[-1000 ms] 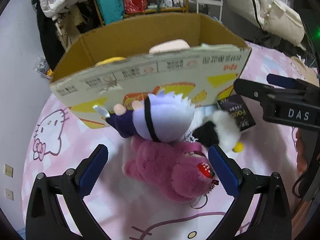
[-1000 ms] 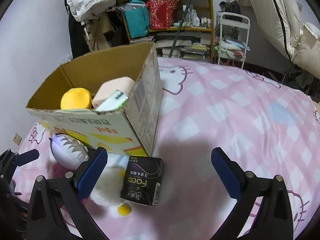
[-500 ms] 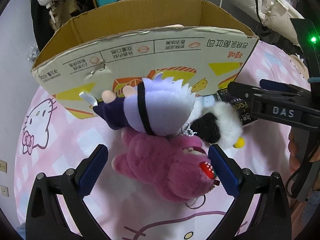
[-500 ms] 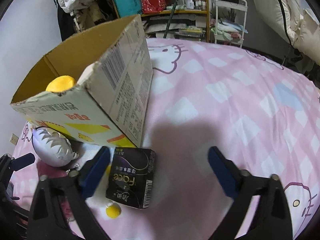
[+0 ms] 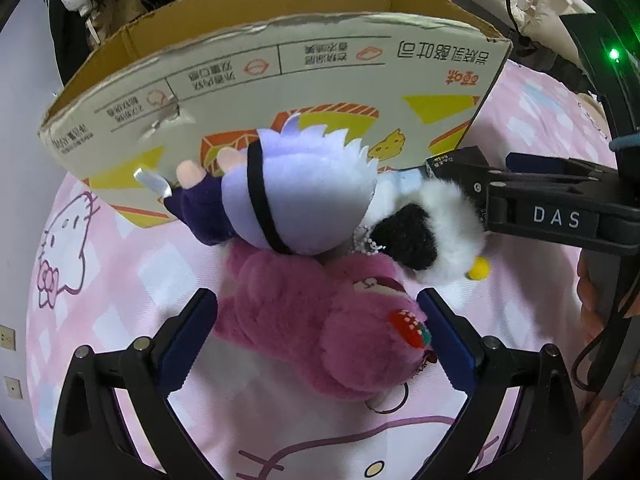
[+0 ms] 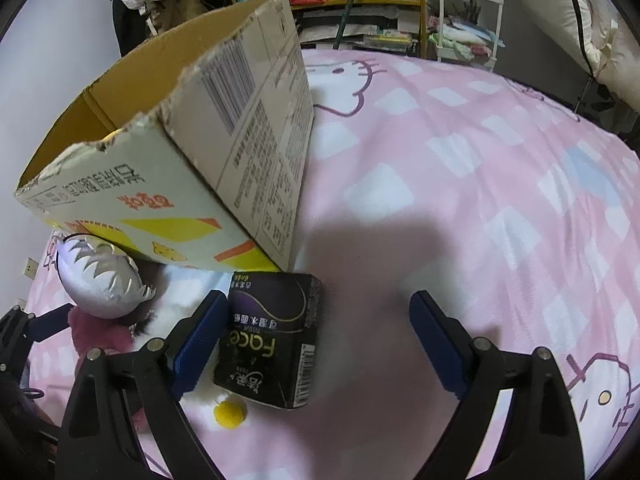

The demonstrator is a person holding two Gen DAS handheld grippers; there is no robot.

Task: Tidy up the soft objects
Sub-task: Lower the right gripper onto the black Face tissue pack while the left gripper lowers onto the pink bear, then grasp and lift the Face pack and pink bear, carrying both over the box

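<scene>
1. The right tongs [image 6: 316, 340] are wide apart; they have just been closing a little, with the black tissue pack [image 6: 268, 336] between them, untouched.
2. The left tongs [image 5: 318, 332] stand apart around the pink plush bear [image 5: 320, 320].
3. Next, I think: squeeze, lift, drop into the cardboard box [image 5: 280, 80] ahead.

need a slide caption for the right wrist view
Open right gripper straddling a black tissue pack beside the cardboard box on a pink bedspread.
</scene>
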